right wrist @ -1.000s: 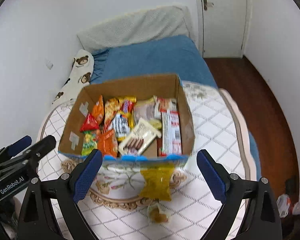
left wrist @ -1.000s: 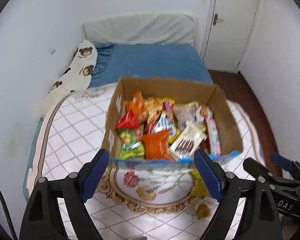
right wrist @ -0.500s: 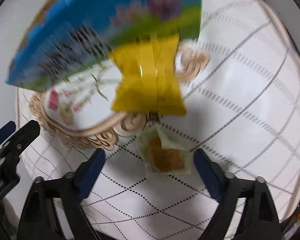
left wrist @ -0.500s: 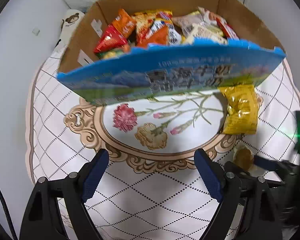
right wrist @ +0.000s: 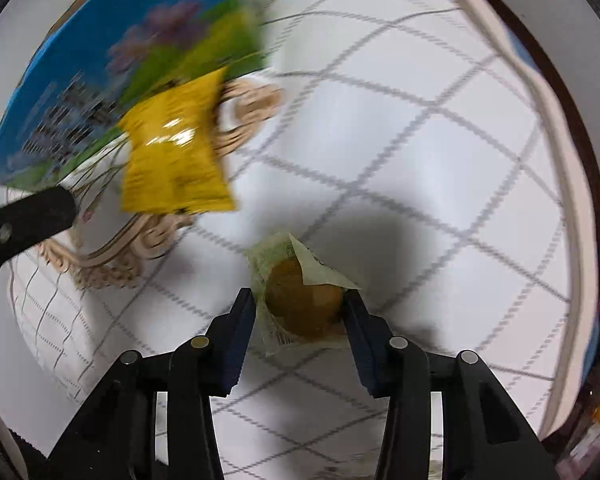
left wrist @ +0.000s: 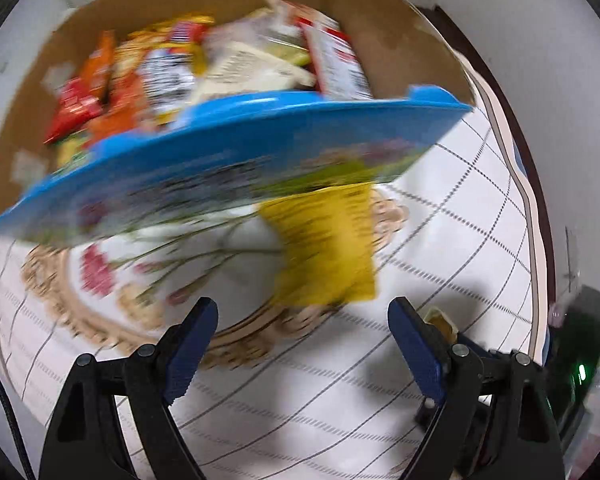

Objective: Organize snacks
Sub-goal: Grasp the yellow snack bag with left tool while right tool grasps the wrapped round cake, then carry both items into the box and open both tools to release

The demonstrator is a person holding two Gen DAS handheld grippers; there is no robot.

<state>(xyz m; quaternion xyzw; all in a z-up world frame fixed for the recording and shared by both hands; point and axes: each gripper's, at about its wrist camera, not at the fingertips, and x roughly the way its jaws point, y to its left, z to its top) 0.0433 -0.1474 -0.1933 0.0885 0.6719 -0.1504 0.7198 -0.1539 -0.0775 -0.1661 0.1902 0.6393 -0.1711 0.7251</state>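
A cardboard box [left wrist: 228,176] with a blue printed front holds several snack packets [left wrist: 168,72]. A yellow snack bag [left wrist: 324,248] lies on the table against the box front; it also shows in the right wrist view [right wrist: 176,156]. A small clear-wrapped brown pastry [right wrist: 300,300] lies on the tablecloth. My right gripper [right wrist: 300,308] has its fingers closed in on both sides of the pastry, touching the wrapper. My left gripper [left wrist: 300,332] is open and empty, low over the table in front of the yellow bag.
The round table has a white checked cloth [right wrist: 420,140] with a floral medallion [left wrist: 112,280]. The table's edge [right wrist: 580,200] curves at the right, with dark wood floor beyond. The left gripper's arm [right wrist: 24,224] shows at the left of the right wrist view.
Both grippers dropped toward the table and moved closer. My right gripper narrowed from wide open onto the wrapped pastry. My left gripper swung right toward the yellow bag.
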